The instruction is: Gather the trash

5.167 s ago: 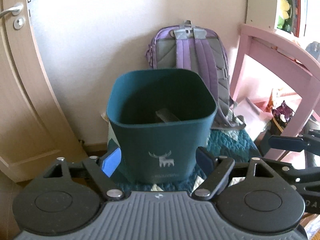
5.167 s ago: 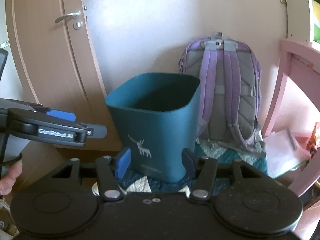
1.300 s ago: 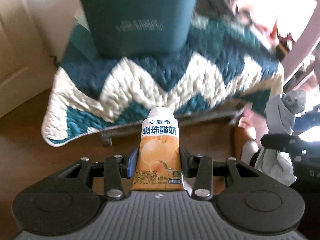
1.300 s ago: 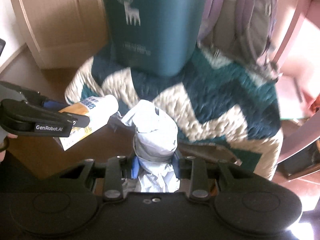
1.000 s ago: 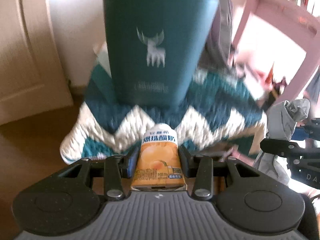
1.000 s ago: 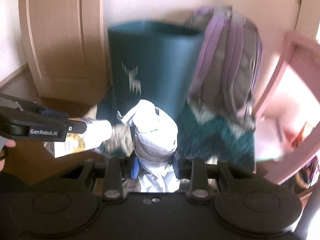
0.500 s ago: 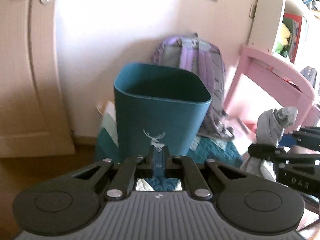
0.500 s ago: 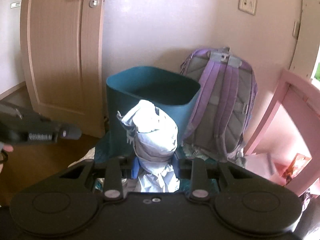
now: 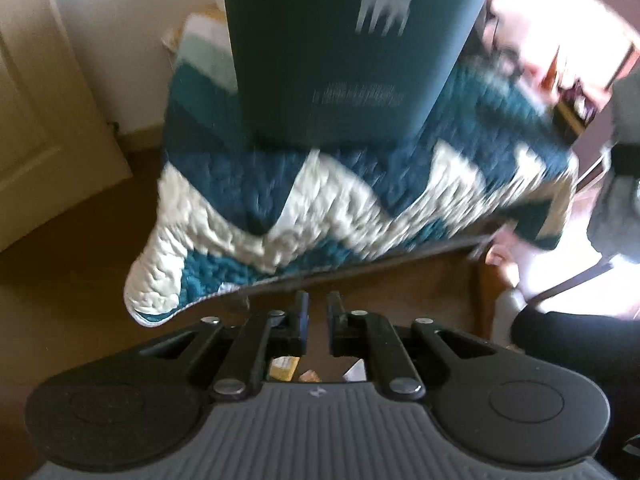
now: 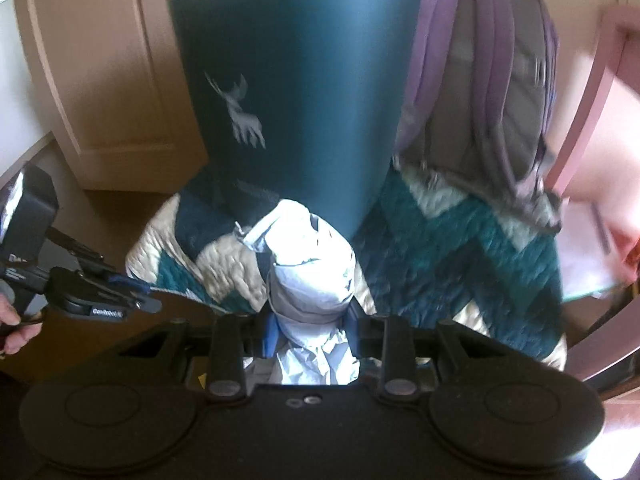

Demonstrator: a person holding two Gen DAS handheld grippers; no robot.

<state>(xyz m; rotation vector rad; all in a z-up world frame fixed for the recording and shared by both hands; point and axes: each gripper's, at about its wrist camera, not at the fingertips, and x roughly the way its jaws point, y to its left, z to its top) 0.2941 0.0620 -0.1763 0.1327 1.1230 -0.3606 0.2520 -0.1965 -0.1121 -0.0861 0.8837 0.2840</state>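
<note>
Right gripper (image 10: 310, 330) clamps a crumpled white-grey paper wad (image 10: 310, 276), below the tall teal plastic bin (image 10: 296, 100). Left gripper (image 9: 316, 320) empty, its jaws opening, at the zigzag quilt's (image 9: 320, 216) edge.

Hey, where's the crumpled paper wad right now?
In the right wrist view, the crumpled paper wad sits clamped in the right gripper, low centre, in front of the teal bin on the zigzag quilt.

I'm working in what looks like a child's bedroom at home: a purple and grey school backpack (image 10: 480, 80) leans beside a pale wooden panelled door (image 10: 104, 60), with pink painted furniture (image 10: 592, 80) at the right edge. A teal-and-cream zigzag quilted blanket (image 9: 320, 200) covers a low stand on the brown wooden floor (image 9: 60, 248), carrying a dark teal plastic waste bin with a deer print (image 9: 344, 40).
</note>
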